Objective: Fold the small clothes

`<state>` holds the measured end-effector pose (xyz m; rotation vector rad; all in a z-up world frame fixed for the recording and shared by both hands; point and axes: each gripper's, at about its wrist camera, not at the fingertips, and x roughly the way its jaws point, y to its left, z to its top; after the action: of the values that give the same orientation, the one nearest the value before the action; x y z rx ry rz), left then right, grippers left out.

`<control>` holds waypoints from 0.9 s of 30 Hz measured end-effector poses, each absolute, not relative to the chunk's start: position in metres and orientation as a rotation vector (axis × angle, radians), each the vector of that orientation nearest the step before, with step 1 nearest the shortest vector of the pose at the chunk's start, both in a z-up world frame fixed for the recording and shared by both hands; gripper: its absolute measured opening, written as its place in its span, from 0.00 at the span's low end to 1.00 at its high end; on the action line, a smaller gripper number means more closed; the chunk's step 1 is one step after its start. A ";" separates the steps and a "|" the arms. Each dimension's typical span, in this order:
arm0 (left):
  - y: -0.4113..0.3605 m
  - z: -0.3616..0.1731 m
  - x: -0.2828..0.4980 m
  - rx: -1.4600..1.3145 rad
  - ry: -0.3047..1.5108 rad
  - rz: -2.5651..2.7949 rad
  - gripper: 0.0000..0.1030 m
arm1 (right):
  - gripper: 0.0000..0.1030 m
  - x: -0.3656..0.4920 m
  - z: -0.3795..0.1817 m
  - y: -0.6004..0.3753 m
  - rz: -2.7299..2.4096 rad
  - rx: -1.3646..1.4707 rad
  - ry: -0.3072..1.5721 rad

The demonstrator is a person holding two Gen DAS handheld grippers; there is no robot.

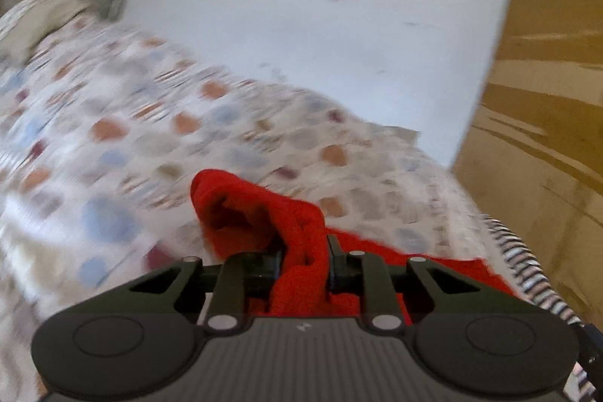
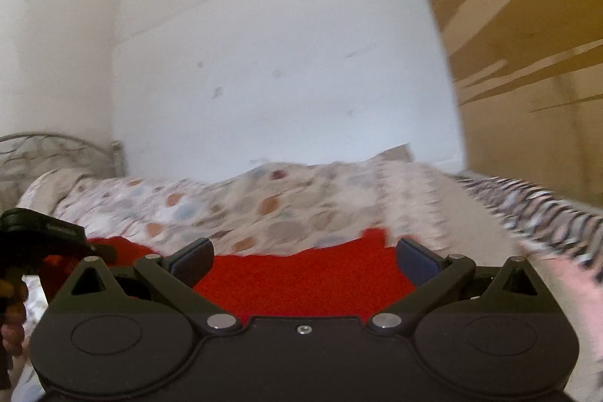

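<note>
While the left gripper stands clamped on a bunched ridge of the red cloth, the right gripper has its jaws wide apart with the flat spread of the same cloth lying below and between them, the pads not pressing on it. The cloth rests on the bed, on a quilt printed with orange, blue and maroon spots, and its gathered edge rises from the quilt in the left grip. This looks like the start of a fold: one edge is taken, the other not yet. The next move likely calls for the right jaws to close on the near edge at a matching point, so both sides can lift and carry over evenly; a one-sided pull would probably drag the cloth askew on the soft quilt. Both views are blurred, so the cloth's outline and kind cannot be told. In the right view the left gripper shows at the far left, with a hand under it. Behind the bed stand a white wall, a metal headboard, a wooden wardrobe and a striped fabric at the bed's right edge.
</note>
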<state>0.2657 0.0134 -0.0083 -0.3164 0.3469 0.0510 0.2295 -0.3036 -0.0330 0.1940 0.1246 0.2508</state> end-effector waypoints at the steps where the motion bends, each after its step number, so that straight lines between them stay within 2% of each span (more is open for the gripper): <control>1: 0.004 -0.001 0.269 -0.296 0.338 0.018 0.21 | 1.00 0.227 -0.030 -0.313 0.228 0.197 0.129; 8: -0.086 0.034 0.273 -0.119 0.312 -0.269 0.20 | 1.00 0.196 -0.023 -0.377 0.019 0.178 0.126; 12: -0.136 0.024 0.272 0.015 0.408 -0.431 0.15 | 1.00 0.181 -0.028 -0.409 -0.092 0.181 0.137; 14: -0.154 0.012 0.270 0.069 0.473 -0.513 0.06 | 1.00 0.177 -0.033 -0.421 -0.135 0.188 0.151; 20: -0.167 -0.009 0.256 0.151 0.491 -0.537 0.08 | 1.00 0.168 -0.044 -0.441 -0.194 0.201 0.190; 21: -0.163 -0.008 0.257 0.138 0.488 -0.547 0.10 | 1.00 0.167 -0.045 -0.442 -0.196 0.197 0.194; 22: -0.160 -0.006 0.256 0.128 0.481 -0.556 0.18 | 1.00 0.167 -0.046 -0.442 -0.197 0.194 0.199; 23: -0.156 -0.003 0.257 0.121 0.471 -0.562 0.29 | 1.00 0.168 -0.046 -0.442 -0.197 0.193 0.203; 24: -0.154 -0.001 0.256 0.119 0.461 -0.571 0.35 | 1.00 0.168 -0.047 -0.441 -0.194 0.193 0.205; 26: -0.151 0.005 0.250 0.115 0.443 -0.587 0.65 | 1.00 0.171 -0.046 -0.437 -0.186 0.194 0.210; 27: -0.150 0.009 0.246 0.100 0.439 -0.591 0.69 | 1.00 0.172 -0.047 -0.436 -0.181 0.193 0.213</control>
<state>0.2464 -0.1498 0.0085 0.1000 0.4388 -0.5906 0.1724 -0.4359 -0.0467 0.1934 0.2132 -0.1814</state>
